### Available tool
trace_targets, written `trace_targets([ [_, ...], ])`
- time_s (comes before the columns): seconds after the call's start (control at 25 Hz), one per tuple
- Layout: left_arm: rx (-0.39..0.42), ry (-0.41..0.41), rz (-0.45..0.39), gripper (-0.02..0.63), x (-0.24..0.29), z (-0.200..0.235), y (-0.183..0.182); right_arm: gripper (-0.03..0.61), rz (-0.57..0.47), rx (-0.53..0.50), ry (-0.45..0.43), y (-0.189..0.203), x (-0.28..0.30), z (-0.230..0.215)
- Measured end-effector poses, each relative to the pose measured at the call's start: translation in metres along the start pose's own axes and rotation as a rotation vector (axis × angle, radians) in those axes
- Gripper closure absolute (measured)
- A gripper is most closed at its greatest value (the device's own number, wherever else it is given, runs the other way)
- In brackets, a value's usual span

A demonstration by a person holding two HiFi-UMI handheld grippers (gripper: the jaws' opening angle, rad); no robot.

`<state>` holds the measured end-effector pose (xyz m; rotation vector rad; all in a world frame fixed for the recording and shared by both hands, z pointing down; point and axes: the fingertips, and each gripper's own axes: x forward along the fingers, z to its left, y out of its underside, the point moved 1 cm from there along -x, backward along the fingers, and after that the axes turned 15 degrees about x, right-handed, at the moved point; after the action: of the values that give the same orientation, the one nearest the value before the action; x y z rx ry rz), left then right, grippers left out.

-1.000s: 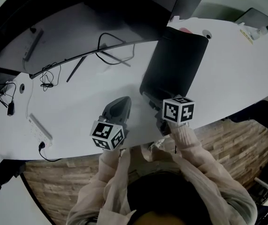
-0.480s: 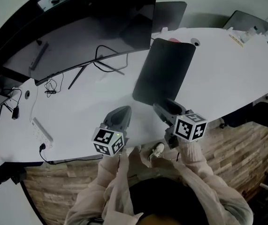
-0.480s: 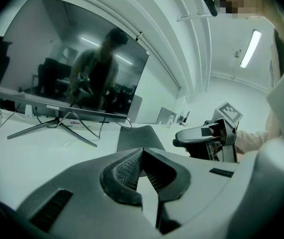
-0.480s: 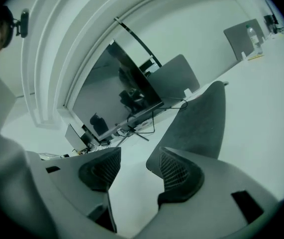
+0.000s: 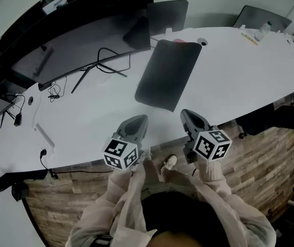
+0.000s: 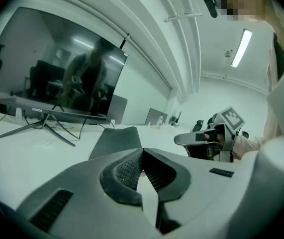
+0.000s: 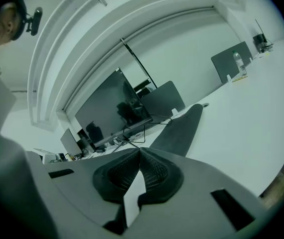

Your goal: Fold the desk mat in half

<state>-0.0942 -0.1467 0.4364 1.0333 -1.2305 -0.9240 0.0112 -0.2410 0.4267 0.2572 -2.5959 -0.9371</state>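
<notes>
One dark mat lying on one white desk, one big monitor behind it, two grippers at the near edge, neither touching the mat, left gripper clenched on nothing, right gripper jaws just closed, nothing between them.

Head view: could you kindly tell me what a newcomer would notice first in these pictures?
The dark desk mat lies flat in the middle of the white table, to the right of a wide dark monitor. Nearer the person, the left gripper and right gripper hover by the table's near edge, jaws shut on nothing; the right one's have just closed.
</notes>
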Motion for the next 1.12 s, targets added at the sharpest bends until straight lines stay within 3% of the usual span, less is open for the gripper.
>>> trace_targets([
  [0.12, 0.000, 0.005, -0.010, 0.588, -0.002, -0.014, -0.001, 0.565, -0.017, -0.031, 0.000, -0.001, -0.016, -0.002],
  [0.56, 0.007, 0.057, -0.011, 0.588, -0.011, -0.021, -0.004, 0.565, -0.069, -0.113, 0.124, 0.001, -0.040, -0.002],
  [0.84, -0.012, 0.048, -0.035, 0.588, -0.015, -0.011, -0.003, 0.565, -0.085, -0.123, 0.106, 0.007, -0.029, 0.013],
  [1.12, 0.009, 0.069, -0.027, 0.588, -0.016, -0.003, 0.000, 0.565, -0.037, -0.210, 0.109, 0.016, -0.016, 0.018],
])
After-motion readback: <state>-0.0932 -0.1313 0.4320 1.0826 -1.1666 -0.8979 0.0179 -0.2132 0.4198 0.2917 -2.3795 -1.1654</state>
